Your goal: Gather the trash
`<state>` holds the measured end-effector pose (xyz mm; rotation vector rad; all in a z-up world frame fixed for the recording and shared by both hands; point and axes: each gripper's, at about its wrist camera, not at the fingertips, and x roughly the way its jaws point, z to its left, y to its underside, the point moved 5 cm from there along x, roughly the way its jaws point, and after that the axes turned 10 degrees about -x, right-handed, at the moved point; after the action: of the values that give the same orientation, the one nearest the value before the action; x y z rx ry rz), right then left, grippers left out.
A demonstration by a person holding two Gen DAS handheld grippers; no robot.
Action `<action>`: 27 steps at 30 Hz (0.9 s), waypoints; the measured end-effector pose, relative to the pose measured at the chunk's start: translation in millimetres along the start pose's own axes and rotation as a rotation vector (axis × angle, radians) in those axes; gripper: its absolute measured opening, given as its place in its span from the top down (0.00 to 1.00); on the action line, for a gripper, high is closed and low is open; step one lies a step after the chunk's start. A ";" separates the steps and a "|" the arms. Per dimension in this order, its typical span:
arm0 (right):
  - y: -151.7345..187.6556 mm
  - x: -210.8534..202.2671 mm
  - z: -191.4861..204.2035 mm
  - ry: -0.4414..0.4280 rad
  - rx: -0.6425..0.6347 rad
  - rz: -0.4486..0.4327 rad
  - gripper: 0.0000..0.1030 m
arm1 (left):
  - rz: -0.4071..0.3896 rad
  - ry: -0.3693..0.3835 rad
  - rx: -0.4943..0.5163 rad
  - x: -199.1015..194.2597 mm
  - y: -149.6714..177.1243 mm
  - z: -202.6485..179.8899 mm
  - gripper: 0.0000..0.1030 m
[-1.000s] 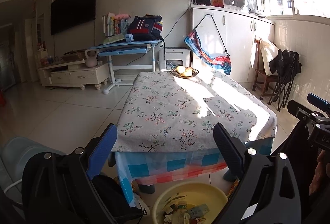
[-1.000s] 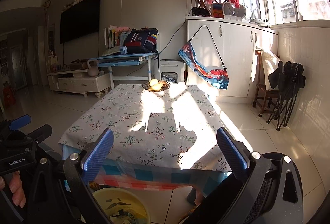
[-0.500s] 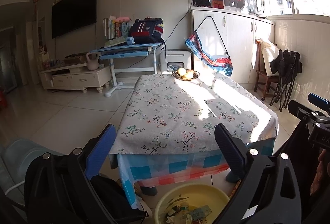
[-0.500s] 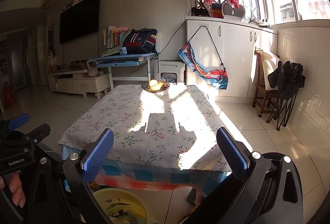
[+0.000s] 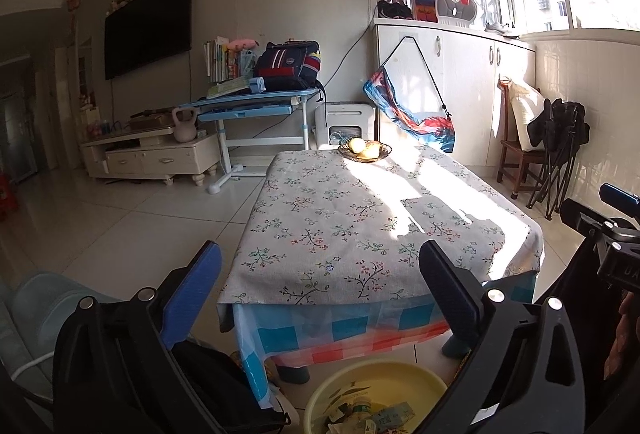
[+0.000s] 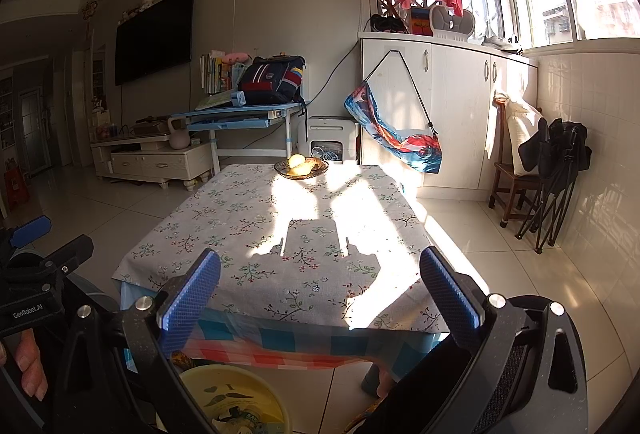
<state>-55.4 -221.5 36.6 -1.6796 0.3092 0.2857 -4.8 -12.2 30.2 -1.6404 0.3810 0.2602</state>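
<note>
A yellow basin (image 5: 400,380) stands on the floor in front of the low table, with wrappers and paper trash (image 5: 376,418) in it. My left gripper (image 5: 318,254) hovers above and behind the basin. Its jaws are opening, with nothing between the blue pads (image 5: 192,294). My right gripper (image 6: 320,258) is held to its right, wide open and empty, facing the floral tablecloth (image 6: 260,226). The same basin (image 6: 240,388) shows at the bottom of the right wrist view. Each gripper appears at the edge of the other's view, held by a hand (image 6: 30,370).
A dark bowl of fruit (image 5: 365,150) sits at the table's far end. A black bag (image 5: 216,382) lies on the floor left of the basin. A wooden chair and folded black chair (image 6: 556,170) stand by the right wall; a blue desk (image 5: 256,104) and TV stand are behind.
The left gripper's jaws have spread slightly wider. Both hands and everything else stay where they were.
</note>
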 end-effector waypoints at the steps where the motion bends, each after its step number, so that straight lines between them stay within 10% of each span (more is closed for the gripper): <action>1: -0.4 0.0 0.2 0.000 0.000 0.000 0.07 | 0.000 0.000 0.000 -0.2 0.0 0.0 0.07; 27: 0.0 0.2 -1.3 0.000 -0.001 0.001 0.07 | -0.036 -0.029 0.035 -5.3 -3.6 -2.7 0.07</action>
<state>-55.2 -222.7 36.7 -1.6803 0.3099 0.2872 -8.4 -14.1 35.8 -1.6058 0.3320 0.2486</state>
